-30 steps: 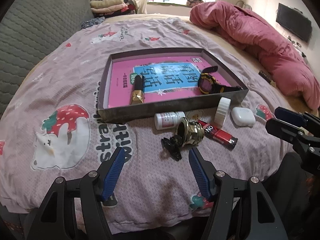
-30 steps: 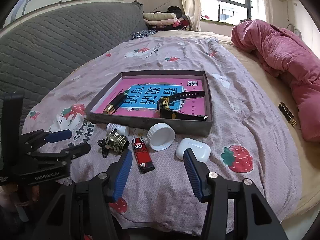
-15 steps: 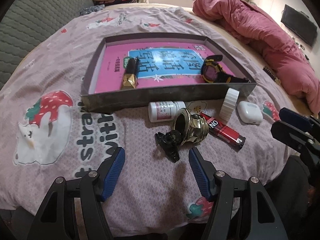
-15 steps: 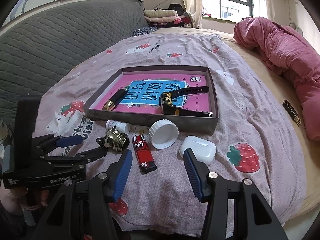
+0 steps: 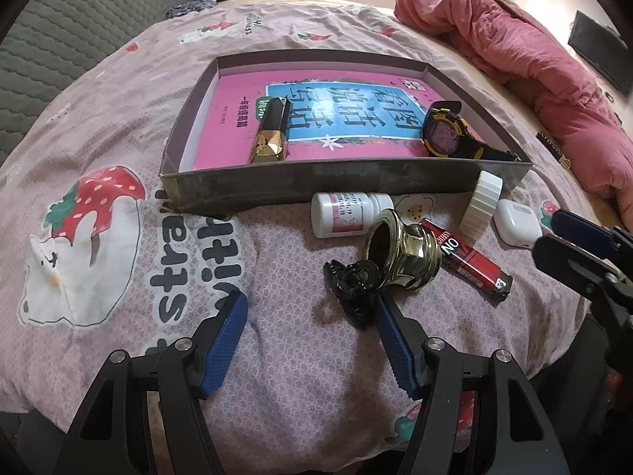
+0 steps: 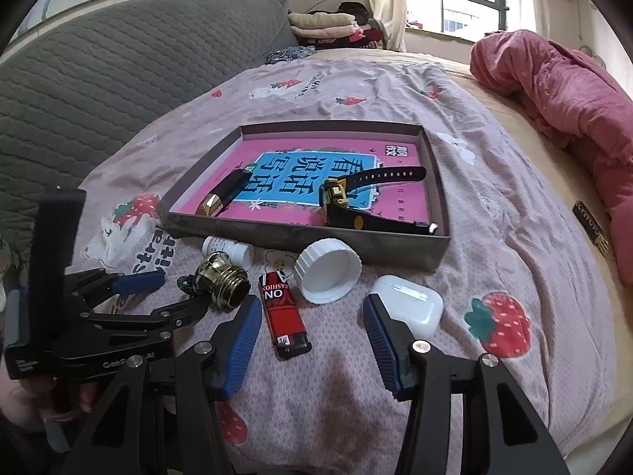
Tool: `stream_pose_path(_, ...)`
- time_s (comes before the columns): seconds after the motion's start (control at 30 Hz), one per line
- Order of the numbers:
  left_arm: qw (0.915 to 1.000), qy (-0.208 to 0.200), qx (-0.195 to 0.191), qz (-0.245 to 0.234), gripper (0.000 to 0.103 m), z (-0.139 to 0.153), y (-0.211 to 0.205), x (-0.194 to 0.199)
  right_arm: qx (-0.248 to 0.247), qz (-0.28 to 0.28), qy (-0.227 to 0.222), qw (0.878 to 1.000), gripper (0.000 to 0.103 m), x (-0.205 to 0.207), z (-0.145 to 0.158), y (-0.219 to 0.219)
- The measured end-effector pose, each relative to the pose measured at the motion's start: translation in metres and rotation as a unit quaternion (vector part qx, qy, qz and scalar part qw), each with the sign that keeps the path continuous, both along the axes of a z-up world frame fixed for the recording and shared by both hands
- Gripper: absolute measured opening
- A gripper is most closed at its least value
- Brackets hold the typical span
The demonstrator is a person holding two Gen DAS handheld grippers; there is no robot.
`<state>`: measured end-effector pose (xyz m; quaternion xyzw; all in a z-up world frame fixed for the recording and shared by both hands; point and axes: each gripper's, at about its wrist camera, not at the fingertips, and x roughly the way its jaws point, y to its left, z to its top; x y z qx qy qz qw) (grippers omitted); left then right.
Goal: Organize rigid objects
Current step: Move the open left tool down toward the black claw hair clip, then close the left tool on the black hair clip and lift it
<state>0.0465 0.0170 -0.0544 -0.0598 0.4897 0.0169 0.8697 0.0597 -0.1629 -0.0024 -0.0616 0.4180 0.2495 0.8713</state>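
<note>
The left gripper [image 5: 310,312] has its fingers [image 5: 225,336] spread wide with nothing between them. The black hair clip [image 5: 352,289] lies on the bed sheet [image 5: 118,237], just in front of the right-hand finger and nearly touching its tip. The gold metal piece [image 5: 407,253] lies right behind the clip, touching it.

The right gripper [image 6: 312,320] also has its fingers [image 6: 241,336] spread, holding nothing. The red lighter [image 6: 283,312] lies on the sheet between the two finger tips, nearer the left one. The white earbud case [image 6: 411,304] sits just beside the tip of the right finger.

The white cap [image 6: 328,275] leans on the tray [image 6: 316,237] wall. The small white bottle [image 5: 344,213] lies beside that wall too. Inside the tray are a watch [image 5: 447,134] and a black and gold lipstick [image 5: 271,130].
</note>
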Motion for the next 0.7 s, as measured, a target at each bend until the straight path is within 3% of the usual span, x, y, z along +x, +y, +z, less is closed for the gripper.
stream_pose_path(0.3, 0.9998, -0.004, 0.011, 0.017, 0.067, 0.001, 0.011, -0.001, 0.005, 0.003, 0.008, 1.000, 0.053, 0.021, -0.012, -0.002)
stream_pose_path(0.47, 0.9996, -0.007, -0.015, 0.024, 0.067, -0.002, 0.023, 0.004, 0.006, 0.015, 0.012, 1.000, 0.053, 0.030, -0.019, -0.001)
stream_pose_path(0.7, 0.9994, -0.017, -0.025, 0.017, 0.067, -0.003, 0.024, 0.009, -0.011, 0.037, 0.004, 0.999, 0.053, 0.039, -0.025, 0.011)
